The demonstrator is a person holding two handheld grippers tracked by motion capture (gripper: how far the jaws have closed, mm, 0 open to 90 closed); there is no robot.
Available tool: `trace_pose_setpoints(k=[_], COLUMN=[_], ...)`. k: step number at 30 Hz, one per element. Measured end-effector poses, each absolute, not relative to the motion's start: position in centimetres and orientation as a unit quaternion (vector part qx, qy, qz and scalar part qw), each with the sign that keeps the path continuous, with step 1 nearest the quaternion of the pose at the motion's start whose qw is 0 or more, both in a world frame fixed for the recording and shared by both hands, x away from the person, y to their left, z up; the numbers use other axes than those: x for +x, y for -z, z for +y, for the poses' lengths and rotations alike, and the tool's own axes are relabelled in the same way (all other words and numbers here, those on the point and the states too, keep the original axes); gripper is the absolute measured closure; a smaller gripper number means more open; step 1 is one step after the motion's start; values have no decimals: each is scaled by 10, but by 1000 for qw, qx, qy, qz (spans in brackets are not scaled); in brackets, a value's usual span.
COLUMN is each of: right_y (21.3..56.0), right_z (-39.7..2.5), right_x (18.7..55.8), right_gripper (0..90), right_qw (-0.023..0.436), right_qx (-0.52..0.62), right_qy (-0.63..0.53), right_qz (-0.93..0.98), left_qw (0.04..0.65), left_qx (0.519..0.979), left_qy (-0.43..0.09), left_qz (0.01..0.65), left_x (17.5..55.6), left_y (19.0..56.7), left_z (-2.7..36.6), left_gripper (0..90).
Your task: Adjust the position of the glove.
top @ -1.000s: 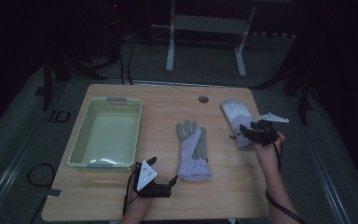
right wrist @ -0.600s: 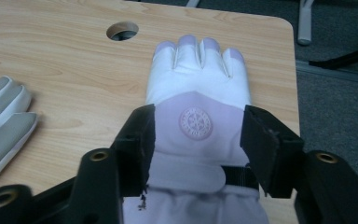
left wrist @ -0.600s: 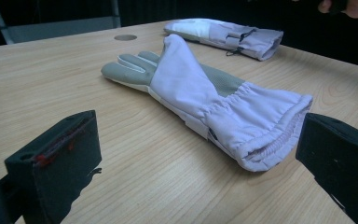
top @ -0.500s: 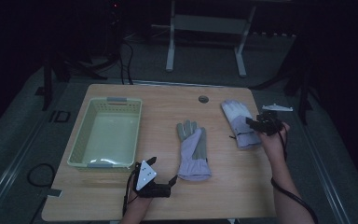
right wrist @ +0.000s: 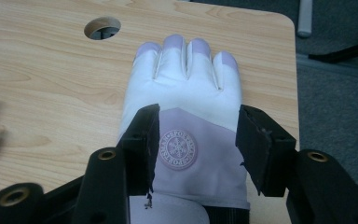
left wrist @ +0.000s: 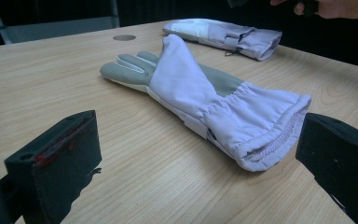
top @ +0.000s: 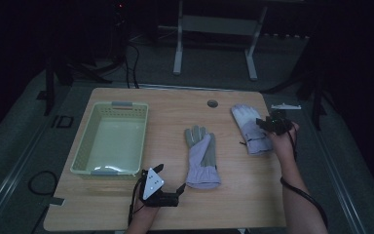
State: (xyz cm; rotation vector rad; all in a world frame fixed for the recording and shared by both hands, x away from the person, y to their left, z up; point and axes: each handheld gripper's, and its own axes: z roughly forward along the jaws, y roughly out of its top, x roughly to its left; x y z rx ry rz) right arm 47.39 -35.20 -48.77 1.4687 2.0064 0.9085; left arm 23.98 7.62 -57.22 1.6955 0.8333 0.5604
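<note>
Right gripper (right wrist: 196, 144) is hovering with jaws spread wide, straddling the far glove's (right wrist: 186, 116) back, gripping nothing yet.

Pale lilac with a grey palm on the glove (top: 202, 157) beside the light green basket (top: 111, 141); white and lilac with a round snowflake badge (right wrist: 178, 148) on the farther glove (right wrist: 186, 116); light wood grain across the table (top: 165, 112).
</note>
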Motion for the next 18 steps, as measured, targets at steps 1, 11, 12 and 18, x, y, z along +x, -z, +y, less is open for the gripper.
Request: trace_pose_setpoints(k=[1, 11, 12, 18], right_y=[487, 509, 515, 537], right_z=[-352, -342, -340, -342], right_x=[475, 482, 483, 484], right_gripper=[503, 475, 477, 504], right_qw=[242, 205, 209, 195], right_qx=[538, 542, 547, 566], right_qy=[-333, -327, -309, -295], right_qz=[736, 747, 749, 745], left_qw=[553, 553, 553, 552], left_qx=[717, 717, 717, 718], left_qy=[-237, -238, -238, -238], left_qz=[352, 353, 353, 352], left_x=[240, 240, 240, 240], left_y=[572, 572, 572, 572], left_z=[76, 76, 76, 76], left_gripper=[1, 1, 1, 1])
